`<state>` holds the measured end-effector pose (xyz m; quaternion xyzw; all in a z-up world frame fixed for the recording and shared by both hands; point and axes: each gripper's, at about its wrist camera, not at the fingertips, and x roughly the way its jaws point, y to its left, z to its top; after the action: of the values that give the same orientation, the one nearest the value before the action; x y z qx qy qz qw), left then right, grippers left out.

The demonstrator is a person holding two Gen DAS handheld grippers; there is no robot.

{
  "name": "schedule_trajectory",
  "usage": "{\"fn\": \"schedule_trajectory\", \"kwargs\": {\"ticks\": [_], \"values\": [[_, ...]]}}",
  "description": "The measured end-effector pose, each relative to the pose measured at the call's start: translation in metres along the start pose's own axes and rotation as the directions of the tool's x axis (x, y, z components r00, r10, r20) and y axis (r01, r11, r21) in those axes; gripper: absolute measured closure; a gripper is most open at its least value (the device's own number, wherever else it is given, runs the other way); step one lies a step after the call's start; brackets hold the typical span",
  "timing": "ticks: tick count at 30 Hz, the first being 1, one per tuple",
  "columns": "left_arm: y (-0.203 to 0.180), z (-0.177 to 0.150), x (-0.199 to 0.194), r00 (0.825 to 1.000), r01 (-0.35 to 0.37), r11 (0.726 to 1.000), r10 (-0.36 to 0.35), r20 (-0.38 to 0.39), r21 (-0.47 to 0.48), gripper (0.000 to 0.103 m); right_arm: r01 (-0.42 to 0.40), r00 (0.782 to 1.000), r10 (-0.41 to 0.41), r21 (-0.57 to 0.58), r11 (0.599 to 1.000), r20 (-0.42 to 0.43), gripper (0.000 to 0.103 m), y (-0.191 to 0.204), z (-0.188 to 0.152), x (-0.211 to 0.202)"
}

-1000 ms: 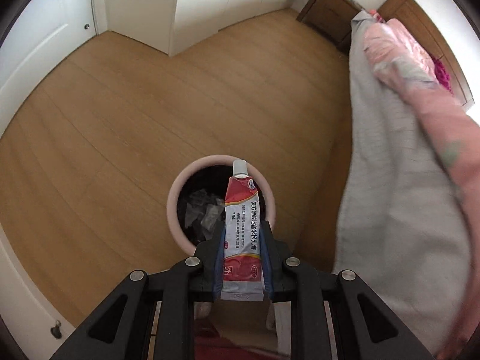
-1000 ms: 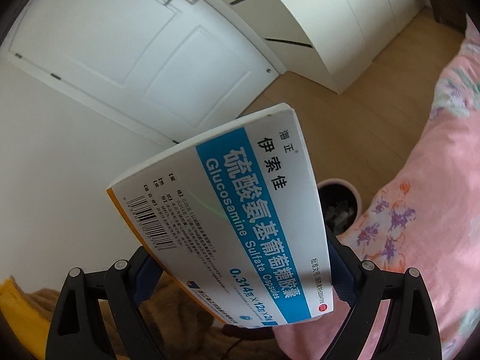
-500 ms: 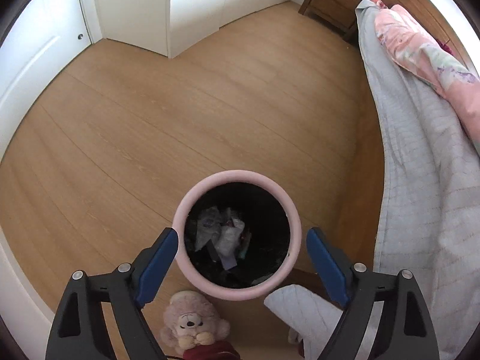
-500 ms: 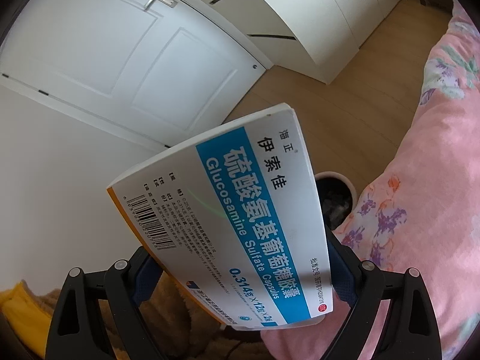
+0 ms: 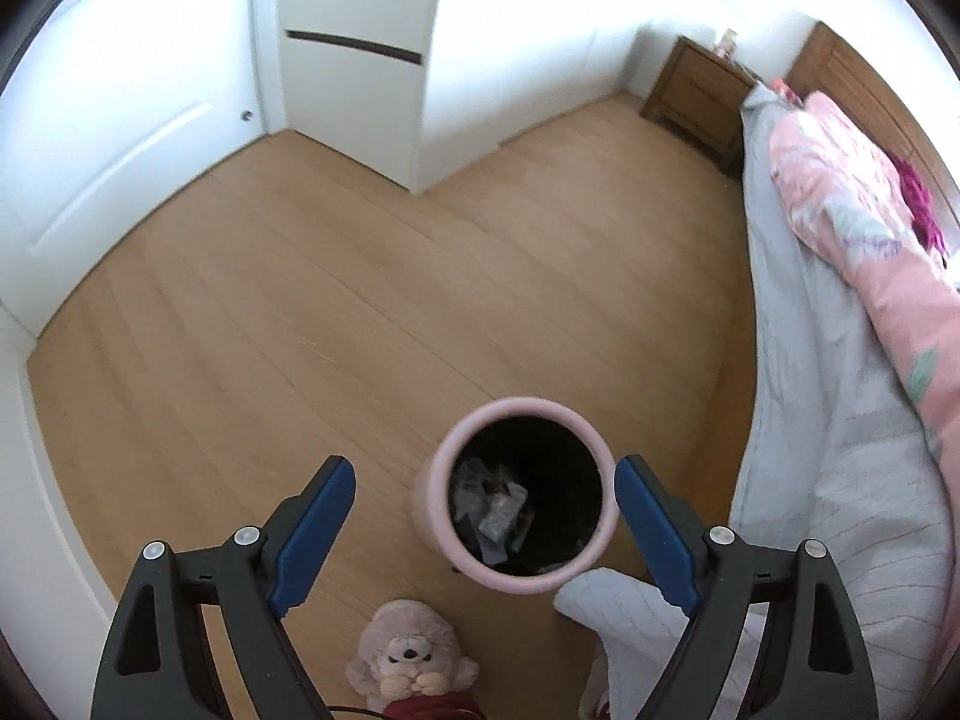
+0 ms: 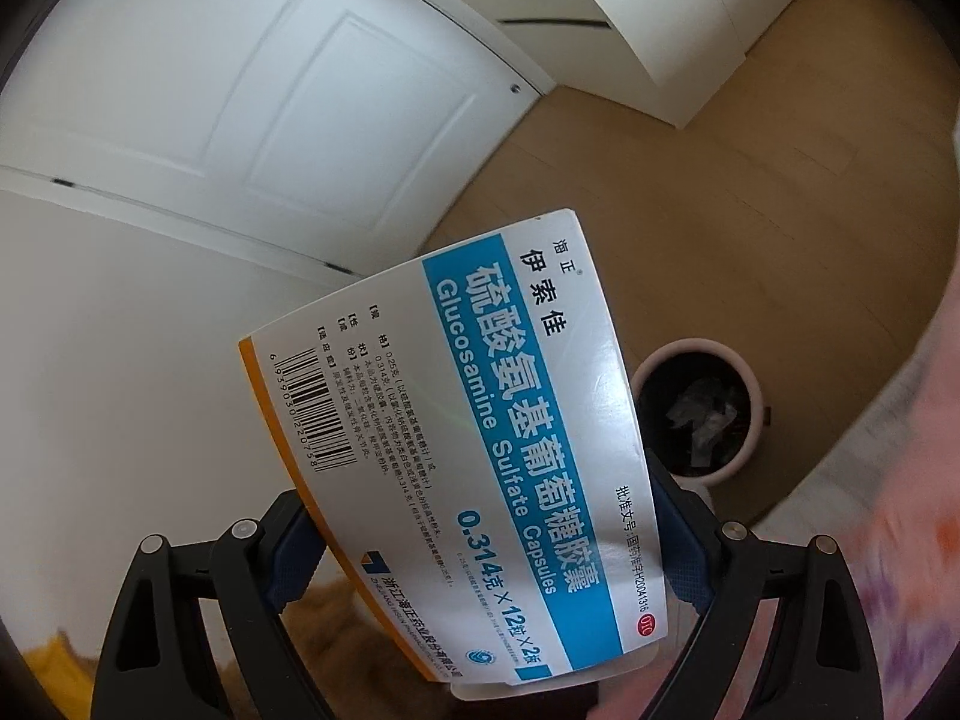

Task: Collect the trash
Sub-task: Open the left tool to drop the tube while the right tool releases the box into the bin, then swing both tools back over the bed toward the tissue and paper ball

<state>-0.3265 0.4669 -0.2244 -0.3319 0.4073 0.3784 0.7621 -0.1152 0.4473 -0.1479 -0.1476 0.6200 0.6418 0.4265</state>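
Now that its jaws stand wide apart with nothing between them, the left gripper (image 5: 483,495) hangs above the pink bin (image 5: 522,516) on the wooden floor (image 5: 300,330); the ointment tube it pinched a second ago is gone, judged dropped among the crumpled scraps (image 5: 492,510) inside. One piece is thus delivered. Over on the other side, the right gripper (image 6: 480,546) stays clenched on the medicine box (image 6: 474,450), held off to the bin's (image 6: 699,420) left and short of its rim, so this box probably goes in next.
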Motion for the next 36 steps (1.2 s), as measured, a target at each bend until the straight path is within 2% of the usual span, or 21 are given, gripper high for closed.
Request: {"fn": "schedule_trajectory", "kwargs": {"ticks": [3, 6, 10, 13, 19, 23, 25, 28, 30, 32, 36], "values": [[0.008, 0.001, -0.009, 0.999, -0.029, 1.0, 0.029, 0.017, -0.006, 0.014, 0.058, 0.997, -0.057, 0.018, 0.998, -0.05, 0.012, -0.007, 0.013, 0.028], [0.013, 0.001, -0.012, 0.998, -0.062, 0.998, 0.062, 0.023, -0.002, 0.013, 0.134, 0.985, -0.131, 0.021, 0.991, -0.11, 0.012, -0.017, 0.022, 0.058], [0.02, -0.003, -0.01, 0.997, -0.076, 0.997, 0.076, 0.007, -0.018, 0.012, 0.234, 0.956, -0.224, 0.028, 0.972, -0.192, 0.012, -0.035, 0.029, 0.095], [0.023, -0.006, -0.006, 0.997, -0.079, 0.996, 0.079, -0.009, -0.028, 0.012, 0.316, 0.928, -0.305, 0.014, 0.949, -0.214, 0.011, -0.046, 0.034, 0.11], [0.022, -0.007, -0.007, 0.997, -0.077, 0.997, 0.076, -0.02, -0.027, 0.012, 0.33, 0.916, -0.32, 0.004, 0.944, -0.241, 0.01, -0.046, 0.043, 0.128], [0.019, -0.006, -0.01, 0.997, -0.075, 0.997, 0.074, -0.018, -0.023, 0.012, 0.376, 0.899, -0.373, -0.032, 0.926, -0.231, 0.006, -0.04, 0.04, 0.13], [0.017, -0.006, -0.012, 0.997, -0.075, 0.997, 0.075, -0.018, -0.017, 0.012, 0.378, 0.903, -0.371, -0.011, 0.926, -0.217, 0.006, -0.04, 0.041, 0.124], [0.011, -0.006, -0.017, 0.997, -0.074, 0.997, 0.074, -0.011, -0.006, 0.012, 0.349, 0.928, -0.34, 0.036, 0.936, -0.155, 0.006, -0.031, 0.035, 0.095], [0.004, -0.005, -0.024, 0.998, -0.07, 0.998, 0.07, -0.003, 0.008, 0.012, 0.299, 0.952, -0.296, 0.041, 0.953, -0.078, 0.006, -0.019, 0.035, 0.056], [-0.004, -0.004, -0.03, 0.998, -0.063, 0.998, 0.062, 0.005, 0.024, 0.012, 0.256, 0.967, -0.256, 0.025, 0.966, -0.002, 0.006, -0.005, 0.025, 0.016], [-0.022, -0.002, -0.044, 0.998, -0.056, 0.997, 0.054, 0.03, 0.056, 0.012, 0.243, 0.958, -0.246, 0.04, 0.969, 0.147, 0.006, 0.0, -0.004, -0.083]]}}
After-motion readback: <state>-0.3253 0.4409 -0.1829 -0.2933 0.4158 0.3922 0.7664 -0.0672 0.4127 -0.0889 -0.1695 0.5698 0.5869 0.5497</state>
